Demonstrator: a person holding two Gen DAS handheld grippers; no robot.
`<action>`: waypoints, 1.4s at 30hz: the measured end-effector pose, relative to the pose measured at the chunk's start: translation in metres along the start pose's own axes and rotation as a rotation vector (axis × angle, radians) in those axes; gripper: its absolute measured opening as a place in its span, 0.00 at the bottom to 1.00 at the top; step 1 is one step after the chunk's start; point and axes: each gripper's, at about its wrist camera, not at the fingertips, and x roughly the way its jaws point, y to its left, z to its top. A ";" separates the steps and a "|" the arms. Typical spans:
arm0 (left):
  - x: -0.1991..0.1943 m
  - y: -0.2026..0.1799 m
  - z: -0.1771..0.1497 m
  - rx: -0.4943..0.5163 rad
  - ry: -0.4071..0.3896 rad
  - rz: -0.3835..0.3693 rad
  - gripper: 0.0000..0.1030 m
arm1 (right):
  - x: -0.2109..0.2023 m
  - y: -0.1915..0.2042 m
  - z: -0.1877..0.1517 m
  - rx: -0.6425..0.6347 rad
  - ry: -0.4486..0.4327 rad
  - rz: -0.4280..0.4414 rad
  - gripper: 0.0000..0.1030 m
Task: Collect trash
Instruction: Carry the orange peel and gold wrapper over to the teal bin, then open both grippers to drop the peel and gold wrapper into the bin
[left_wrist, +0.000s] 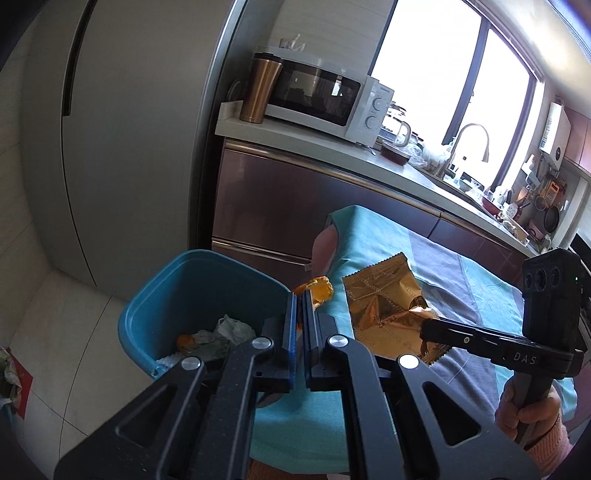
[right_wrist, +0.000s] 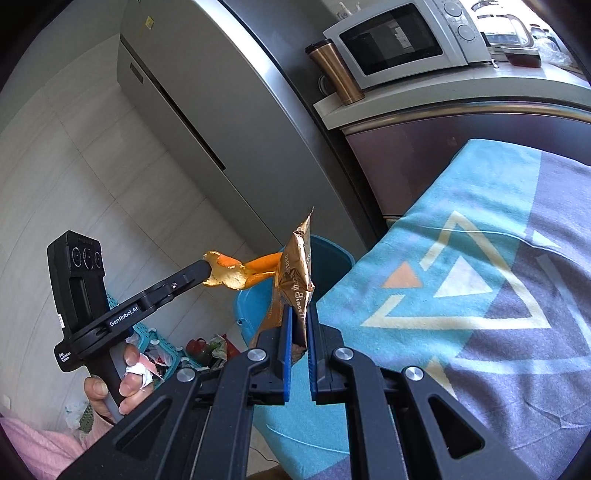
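Gold foil wrapper (right_wrist: 295, 273) is pinched in the right gripper (right_wrist: 299, 314); the left gripper (left_wrist: 300, 295) clamps orange peel (left_wrist: 319, 291) beside the blue bin (left_wrist: 166, 295), seemingly ready for dropping.

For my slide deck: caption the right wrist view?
Right tool grips gold wrapper; left tool holds orange peel above blue bin.

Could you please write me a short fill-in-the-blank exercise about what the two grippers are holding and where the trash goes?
1. The right gripper is shut on a shiny ____ wrapper.
2. The left gripper pinches a crumpled orange scrap beside the rim of the ____ bin.
3. The bin stands on the floor next to a table draped in a ____.

Missing words: gold; blue; cloth
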 end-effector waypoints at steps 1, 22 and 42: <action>0.001 0.004 0.000 -0.008 0.000 0.010 0.03 | 0.004 0.002 0.001 -0.003 0.008 0.004 0.06; 0.048 0.077 -0.008 -0.127 0.087 0.157 0.03 | 0.092 0.028 0.015 -0.042 0.161 -0.046 0.06; 0.133 0.094 -0.020 -0.122 0.189 0.201 0.11 | 0.147 0.036 0.026 -0.056 0.251 -0.126 0.09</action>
